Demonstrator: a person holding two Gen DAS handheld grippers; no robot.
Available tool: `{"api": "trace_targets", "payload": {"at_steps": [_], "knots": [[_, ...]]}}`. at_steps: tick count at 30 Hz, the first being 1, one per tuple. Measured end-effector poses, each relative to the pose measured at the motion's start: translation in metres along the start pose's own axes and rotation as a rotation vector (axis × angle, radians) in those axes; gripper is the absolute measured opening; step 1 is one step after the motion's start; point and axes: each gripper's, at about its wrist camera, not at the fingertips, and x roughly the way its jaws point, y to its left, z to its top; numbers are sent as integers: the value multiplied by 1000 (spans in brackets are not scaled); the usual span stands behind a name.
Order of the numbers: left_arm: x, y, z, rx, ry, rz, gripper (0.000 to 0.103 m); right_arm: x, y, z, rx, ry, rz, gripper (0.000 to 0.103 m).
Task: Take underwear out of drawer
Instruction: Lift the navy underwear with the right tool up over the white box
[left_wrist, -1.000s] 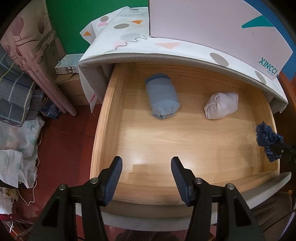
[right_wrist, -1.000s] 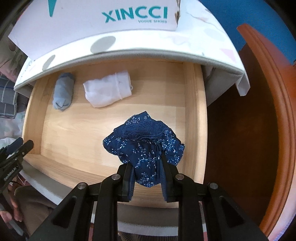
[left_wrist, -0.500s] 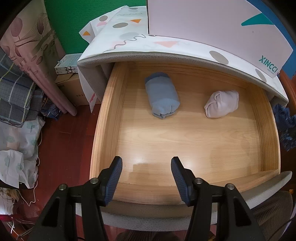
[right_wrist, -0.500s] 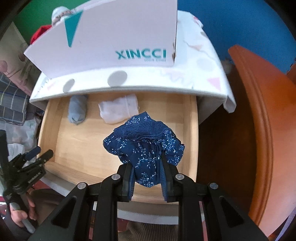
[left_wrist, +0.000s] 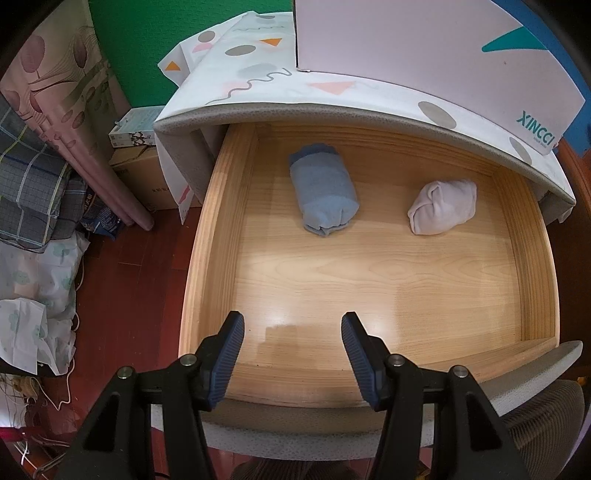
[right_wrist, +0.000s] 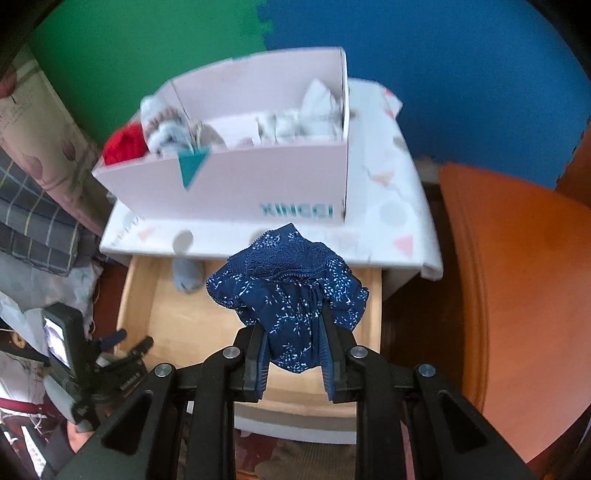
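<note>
Green and blue foam wall panels back a small cabinet draped in a white patterned cloth (left_wrist: 255, 74), dark red wood floor below. Left of it: cardboard boxes (left_wrist: 136, 162), a pink curtain, folded plaid bedding (left_wrist: 29, 192). On the cabinet top sits a pale shoebox (right_wrist: 236, 184) printed XINCCI, divided inside and stuffed with rolled garments, one red (right_wrist: 123, 147), the rest blurred and hard to tell apart. The wooden drawer (left_wrist: 207, 236) stands pulled out; in it lie a rolled blue garment (left_wrist: 323, 194) and, well apart to its right, a rolled white one (left_wrist: 443, 212), both near the back. The left gripper (left_wrist: 291, 326) hangs over the drawer's front, jaws apart, nothing between them. The right gripper (right_wrist: 293, 332) is clamped on navy floral underwear (right_wrist: 288, 280) with a lace edge, held above the drawer; the cloth hides the white roll in that view. An orange-brown curved wooden piece (right_wrist: 517, 295) fills the right side.
</note>
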Motion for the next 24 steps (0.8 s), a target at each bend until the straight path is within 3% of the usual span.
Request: {"api": "trace_targets", "payload": {"at_steps": [14, 24], "knots": [[-1, 1, 0, -5, -1, -7, 56, -40, 16, 72, -14, -119, -28, 21], [0, 2, 1, -14, 1, -7, 56, -15, 34, 125, -40, -134, -82, 21]]}}
